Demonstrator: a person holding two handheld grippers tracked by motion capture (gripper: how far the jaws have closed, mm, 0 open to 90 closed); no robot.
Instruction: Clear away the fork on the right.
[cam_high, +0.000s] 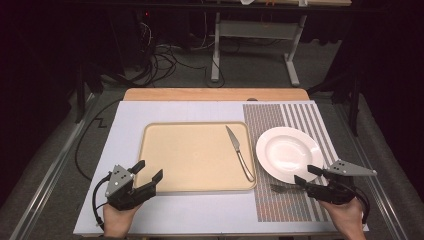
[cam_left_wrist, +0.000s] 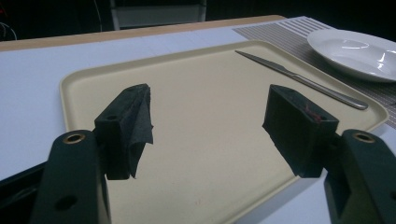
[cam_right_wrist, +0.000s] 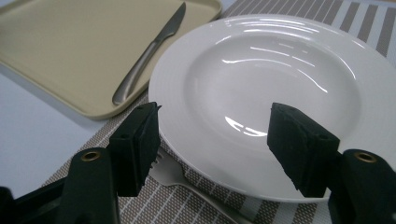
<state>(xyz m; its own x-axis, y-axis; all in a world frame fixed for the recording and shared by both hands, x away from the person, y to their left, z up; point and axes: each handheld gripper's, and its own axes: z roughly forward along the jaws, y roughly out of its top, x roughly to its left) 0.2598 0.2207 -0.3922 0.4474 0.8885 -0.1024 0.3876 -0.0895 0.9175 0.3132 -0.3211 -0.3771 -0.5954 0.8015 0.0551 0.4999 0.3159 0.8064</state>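
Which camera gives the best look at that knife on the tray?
The high view: the whole knife lies unobstructed along the tray's right edge. The left gripper view shows it whole but farther off, the right gripper view at a slant near the plate.

Glossy white plate (cam_right_wrist: 261, 88) — glazed, mirror-bright; knife (cam_right_wrist: 148, 53) of brushed metal; matt beige plastic tray (cam_left_wrist: 196, 154); woven striped placemat (cam_high: 295, 200); fork (cam_right_wrist: 187, 179) — dull metal.

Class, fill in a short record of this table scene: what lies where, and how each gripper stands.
Tray: beige, on the table
Knife: on the tray's right side
Plate: white, on the striped mat
Fork: on the mat, near edge of plate
Left gripper: open, at the tray's near-left corner
Right gripper: open, over the fork
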